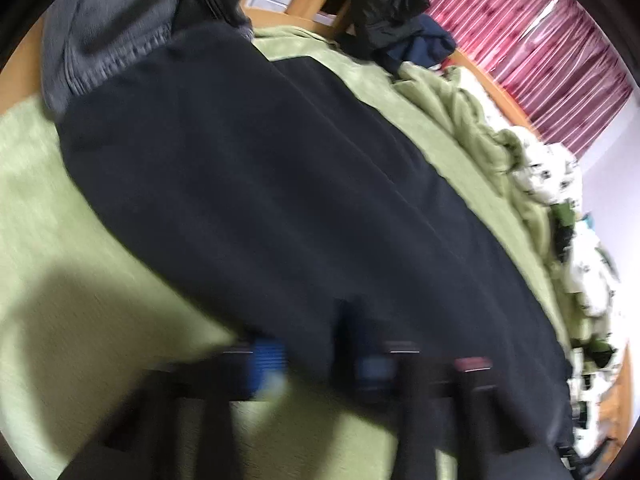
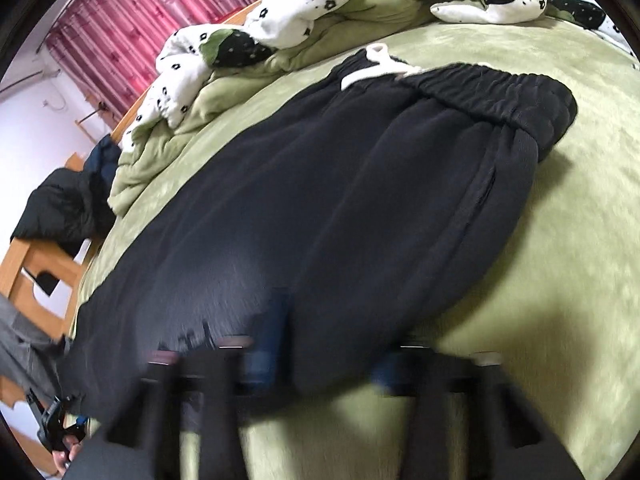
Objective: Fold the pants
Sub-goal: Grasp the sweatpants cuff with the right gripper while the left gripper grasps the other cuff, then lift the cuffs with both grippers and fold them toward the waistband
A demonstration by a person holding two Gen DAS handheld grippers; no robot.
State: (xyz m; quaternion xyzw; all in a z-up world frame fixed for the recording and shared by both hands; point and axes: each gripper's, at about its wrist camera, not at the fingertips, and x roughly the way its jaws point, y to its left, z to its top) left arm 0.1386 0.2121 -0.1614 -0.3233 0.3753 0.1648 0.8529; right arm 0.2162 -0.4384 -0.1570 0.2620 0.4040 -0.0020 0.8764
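Observation:
Black sweatpants (image 1: 280,184) lie flat on a green bed cover (image 1: 80,240), legs laid one on the other. In the right wrist view the pants (image 2: 340,200) show their elastic waistband (image 2: 492,88) and a white drawstring (image 2: 376,64) at the far end. My left gripper (image 1: 320,360) is at the pants' near edge with its blue-padded fingers (image 1: 268,360) apart and cloth between them. My right gripper (image 2: 324,356) is also at the near edge, fingers (image 2: 264,356) apart with the pants' edge between them. Both views are blurred by motion.
A white quilt with black flowers (image 2: 280,12) and bunched green blanket (image 2: 160,152) lie along the bed's far side. Dark clothes (image 1: 384,8) hang on a wooden chair (image 2: 36,268). Red curtains (image 2: 120,40) behind. A person in grey (image 1: 104,40) stands at the leg end.

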